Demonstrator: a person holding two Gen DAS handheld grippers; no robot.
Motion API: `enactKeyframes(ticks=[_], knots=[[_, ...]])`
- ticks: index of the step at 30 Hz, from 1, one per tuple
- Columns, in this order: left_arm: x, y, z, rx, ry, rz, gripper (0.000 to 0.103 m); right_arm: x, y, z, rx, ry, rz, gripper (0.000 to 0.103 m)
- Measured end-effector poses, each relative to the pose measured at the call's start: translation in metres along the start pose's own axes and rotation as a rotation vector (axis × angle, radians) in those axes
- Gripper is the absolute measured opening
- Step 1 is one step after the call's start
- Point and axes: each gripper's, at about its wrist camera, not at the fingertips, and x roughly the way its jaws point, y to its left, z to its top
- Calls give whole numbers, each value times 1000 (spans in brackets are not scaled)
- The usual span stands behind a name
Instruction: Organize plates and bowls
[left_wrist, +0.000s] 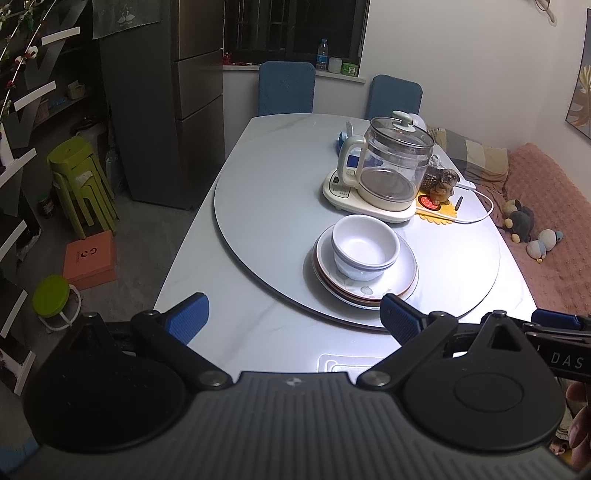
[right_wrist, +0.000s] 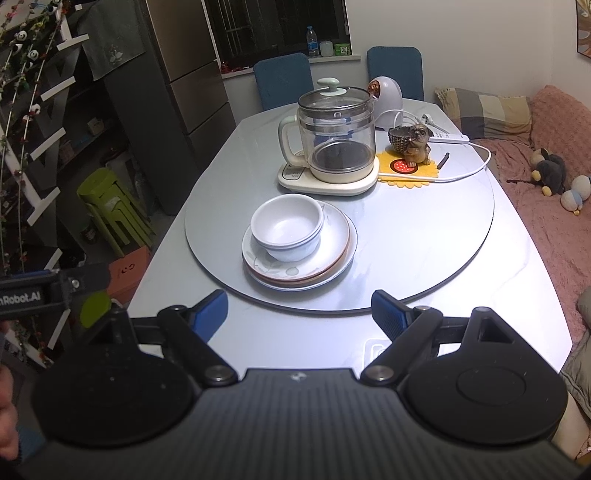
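Hovering above the near edge of the table (left_wrist: 258, 339), the left gripper (left_wrist: 293, 314) had its blue-padded jaws spread wide with nothing between them; the right gripper (right_wrist: 299, 308) hung in much the same pose, its jaws likewise wide apart and empty, over the same near edge of the pale marble top (right_wrist: 295, 339). Both pointed toward the round turntable (left_wrist: 266, 206) set into the tabletop; on its near part sat the stack of plates (left_wrist: 402, 273), white ones with a brown-rimmed one among them, the top plate showing a faint leaf pattern (right_wrist: 269, 264); nested white bowls (left_wrist: 365, 245) stood upright on that top plate, toward its far left side in the right wrist view (right_wrist: 286, 225); how many bowls were nested could not be told exactly. Neither gripper touched the stack; it lay well ahead of the fingertips. Behind the plates stood a glass kettle (left_wrist: 391, 162) on its cream base, with a green-knobbed lid; just beside it, on a yellow mat (right_wrist: 406, 173), sat a dog figurine (right_wrist: 415, 142) holding a basket; a white cable (right_wrist: 469, 170) curved along the mat. Two blue chairs (left_wrist: 286, 88) stood at the far end of the table; green stools (left_wrist: 83, 184) were stacked on the floor at left; a pink-covered sofa (right_wrist: 546, 206) with soft toys ran along the right.
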Motion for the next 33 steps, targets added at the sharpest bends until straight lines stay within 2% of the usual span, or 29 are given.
enactKeyframes(ticks=[33], knots=[[1,-3,0,-4,11,-19,101,2,-5,0,4,7,-2,86]])
